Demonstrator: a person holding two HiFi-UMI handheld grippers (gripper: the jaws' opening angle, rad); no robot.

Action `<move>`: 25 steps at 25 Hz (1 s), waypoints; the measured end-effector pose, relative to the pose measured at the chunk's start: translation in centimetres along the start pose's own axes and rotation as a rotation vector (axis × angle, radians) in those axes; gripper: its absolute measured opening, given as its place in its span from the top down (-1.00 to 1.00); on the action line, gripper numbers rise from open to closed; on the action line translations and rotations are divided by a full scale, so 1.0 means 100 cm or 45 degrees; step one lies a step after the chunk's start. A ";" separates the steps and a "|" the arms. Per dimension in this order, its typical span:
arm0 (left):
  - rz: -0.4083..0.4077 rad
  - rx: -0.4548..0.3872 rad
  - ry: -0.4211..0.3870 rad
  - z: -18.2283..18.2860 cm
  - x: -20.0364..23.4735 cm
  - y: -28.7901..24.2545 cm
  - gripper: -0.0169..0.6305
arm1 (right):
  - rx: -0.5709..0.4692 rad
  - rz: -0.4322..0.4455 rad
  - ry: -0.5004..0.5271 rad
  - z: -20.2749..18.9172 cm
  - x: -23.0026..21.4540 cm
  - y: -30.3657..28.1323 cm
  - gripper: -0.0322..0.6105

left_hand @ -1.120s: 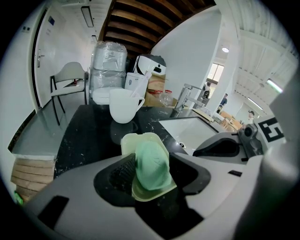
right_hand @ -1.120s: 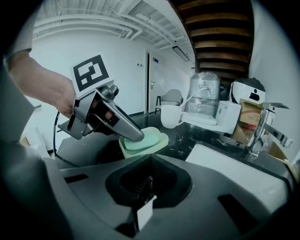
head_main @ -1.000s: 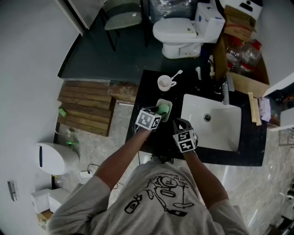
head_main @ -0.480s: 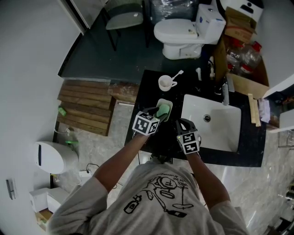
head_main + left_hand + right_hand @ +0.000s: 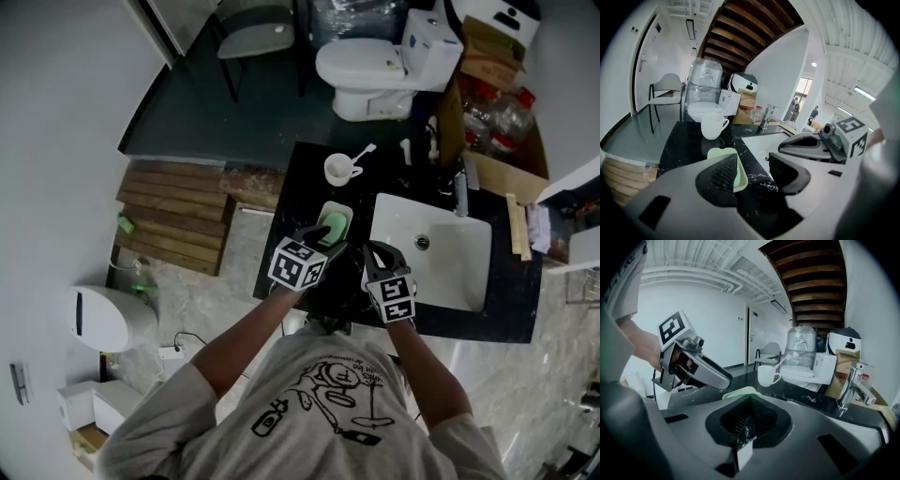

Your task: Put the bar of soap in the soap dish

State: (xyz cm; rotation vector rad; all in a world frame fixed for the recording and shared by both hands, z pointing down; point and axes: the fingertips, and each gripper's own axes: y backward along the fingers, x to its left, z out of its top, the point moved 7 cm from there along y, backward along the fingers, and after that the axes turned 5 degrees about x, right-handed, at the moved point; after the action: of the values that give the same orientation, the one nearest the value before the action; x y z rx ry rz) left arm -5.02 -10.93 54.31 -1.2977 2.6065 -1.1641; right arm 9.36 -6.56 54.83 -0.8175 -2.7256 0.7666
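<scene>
Counts: two grippers are logged, the left gripper point(image 5: 323, 246) and the right gripper point(image 5: 375, 251). One soap dish point(image 5: 345, 213) and one bar of soap point(image 5: 330, 226) are counted. One cup point(image 5: 337, 170) and one spoon point(image 5: 362, 150) are seen. One sink point(image 5: 441, 277), one faucet point(image 5: 460, 190), one toilet point(image 5: 370, 64), one chair point(image 5: 249, 33), one cardboard box point(image 5: 450, 112) and one slatted wooden platform point(image 5: 173, 220) are noted.

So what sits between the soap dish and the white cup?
Nothing. Only bare black countertop separates the soap dish and the cup, clearest in the head view.
</scene>
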 end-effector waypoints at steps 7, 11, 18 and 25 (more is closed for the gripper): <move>-0.037 -0.083 0.005 0.007 -0.016 0.014 0.33 | -0.082 0.033 -0.046 0.023 0.004 0.020 0.83; -0.052 -0.124 0.024 0.007 -0.023 0.022 0.37 | -0.115 0.033 -0.046 0.030 0.003 0.030 0.83; -0.090 -0.189 0.009 0.015 -0.038 0.034 0.40 | -0.167 0.064 -0.051 0.043 0.010 0.047 0.83; -0.131 -0.278 -0.062 0.028 -0.058 0.047 0.48 | -0.239 0.078 -0.063 0.062 0.015 0.069 0.83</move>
State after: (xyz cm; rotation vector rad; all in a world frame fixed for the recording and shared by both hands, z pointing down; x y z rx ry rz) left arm -3.58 -6.79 47.61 -1.4923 2.7238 -0.8645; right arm 9.27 -3.39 45.91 -0.9363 -2.8614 0.5554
